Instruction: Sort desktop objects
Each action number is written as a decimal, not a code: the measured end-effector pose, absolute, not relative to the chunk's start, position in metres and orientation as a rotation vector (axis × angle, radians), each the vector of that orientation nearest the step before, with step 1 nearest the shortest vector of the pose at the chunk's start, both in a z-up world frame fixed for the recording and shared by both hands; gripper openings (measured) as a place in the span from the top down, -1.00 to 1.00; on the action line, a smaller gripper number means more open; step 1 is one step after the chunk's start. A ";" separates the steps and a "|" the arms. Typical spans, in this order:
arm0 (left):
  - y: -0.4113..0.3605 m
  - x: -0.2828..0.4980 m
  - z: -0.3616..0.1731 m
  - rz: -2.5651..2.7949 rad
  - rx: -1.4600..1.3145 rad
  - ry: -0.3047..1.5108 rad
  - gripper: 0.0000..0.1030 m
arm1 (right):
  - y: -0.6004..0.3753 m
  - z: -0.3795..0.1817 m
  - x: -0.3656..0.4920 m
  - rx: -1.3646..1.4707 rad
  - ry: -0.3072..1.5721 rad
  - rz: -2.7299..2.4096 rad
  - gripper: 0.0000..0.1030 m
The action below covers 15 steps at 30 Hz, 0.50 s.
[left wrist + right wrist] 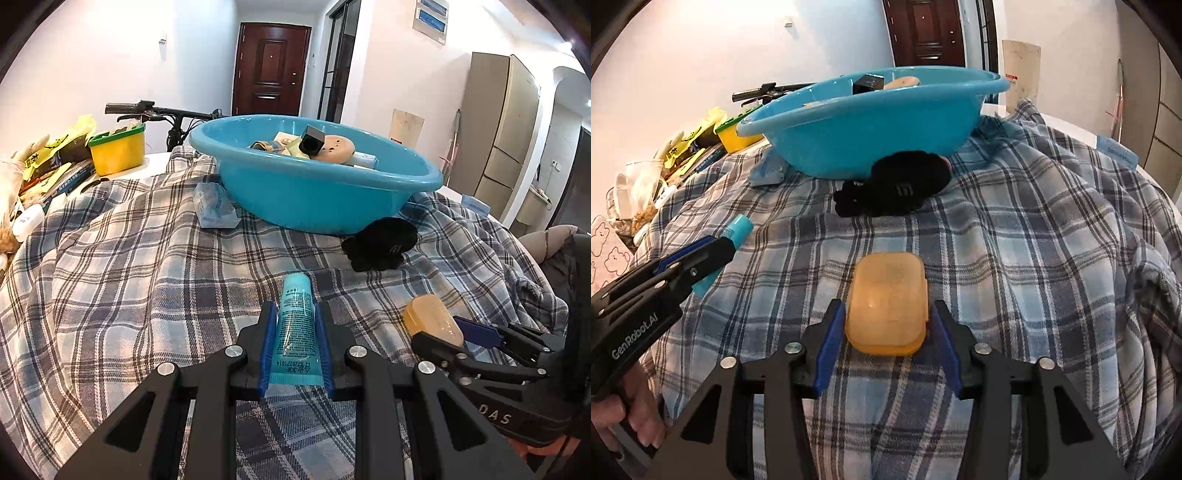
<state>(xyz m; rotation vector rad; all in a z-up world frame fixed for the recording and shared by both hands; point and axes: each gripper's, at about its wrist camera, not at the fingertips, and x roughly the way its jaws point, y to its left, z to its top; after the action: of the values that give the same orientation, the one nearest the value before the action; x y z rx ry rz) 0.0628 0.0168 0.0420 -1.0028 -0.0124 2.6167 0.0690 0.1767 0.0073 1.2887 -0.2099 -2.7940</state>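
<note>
Across the whole surface a blue-and-white plaid cloth [129, 258] is spread. At its far side a large blue basin [314, 195] is set, with a black box, a tan disc and small cartons lying inside. Left of the basin a yellow tub [118, 151] is seen among packets and books. Just in front of the basin a black glove [894, 188] is laid on the cloth. Nearer, at the right, an orange plastic case [886, 306] is found between the fingers of the right gripper [886, 314]; a gap seems to be left at each side, so the case is apparently not clamped, though its near end is poorly seen. At the near left, a teal tube [295, 328] is pinched along its sides by the left gripper [295, 321], cap pointing toward the basin.
</note>
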 end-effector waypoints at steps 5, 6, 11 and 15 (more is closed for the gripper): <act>0.016 0.063 0.043 2.616 -1.001 -0.013 0.55 | 0.170 0.007 0.065 1.300 -0.164 -2.811 0.03; 0.016 0.063 0.043 2.612 -0.997 -0.016 0.55 | 0.170 0.007 0.065 1.298 -0.164 -2.813 0.19; 0.017 0.064 0.043 2.608 -0.994 -0.011 0.55 | 0.175 0.008 0.070 1.261 -0.202 -2.813 0.20; 0.018 0.066 0.045 2.612 -0.988 -0.008 0.55 | 0.175 0.016 0.074 1.205 -0.213 -2.829 0.20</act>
<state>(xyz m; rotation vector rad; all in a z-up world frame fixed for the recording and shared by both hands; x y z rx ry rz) 0.0662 0.0180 0.0452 -0.9878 -0.0082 2.6122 0.0742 0.1746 0.0162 1.2050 -0.2129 -2.8288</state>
